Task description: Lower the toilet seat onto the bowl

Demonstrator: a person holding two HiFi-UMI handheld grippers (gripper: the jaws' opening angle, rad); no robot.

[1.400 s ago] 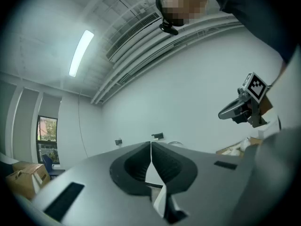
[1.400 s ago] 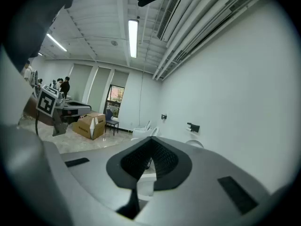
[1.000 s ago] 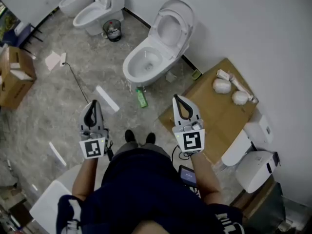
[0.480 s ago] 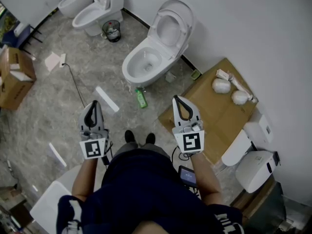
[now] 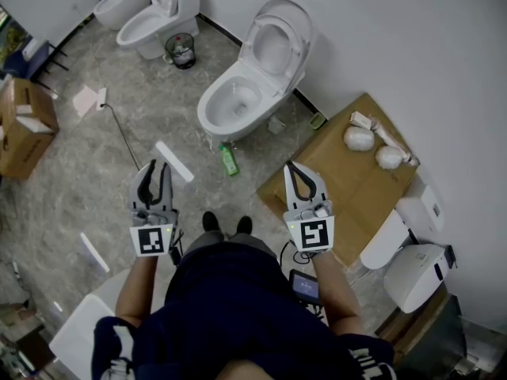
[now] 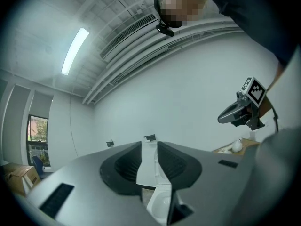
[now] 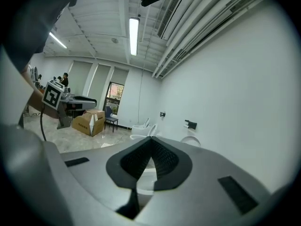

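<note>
A white toilet stands against the far wall in the head view, its bowl (image 5: 232,105) uncovered and its seat and lid (image 5: 277,42) tipped up against the wall. Both grippers hover well short of it, over the floor in front of the person. My left gripper (image 5: 154,171) has just been opening: a narrow gap separates its fingers, with nothing between them. In the left gripper view, part of the toilet (image 6: 160,202) shows through that gap. My right gripper (image 5: 291,169) is shut and empty, its tips meeting at a point (image 7: 151,140).
A green bottle (image 5: 230,159) lies on the floor just before the bowl. A cardboard sheet (image 5: 348,192) with white bags (image 5: 359,138) lies at the right. A second toilet (image 5: 150,18), a small bin (image 5: 182,50) and a cardboard box (image 5: 24,125) are at the left.
The left gripper's jaws have parted slightly. Both hands have stayed almost where they were, and the toilet seat remains up.
</note>
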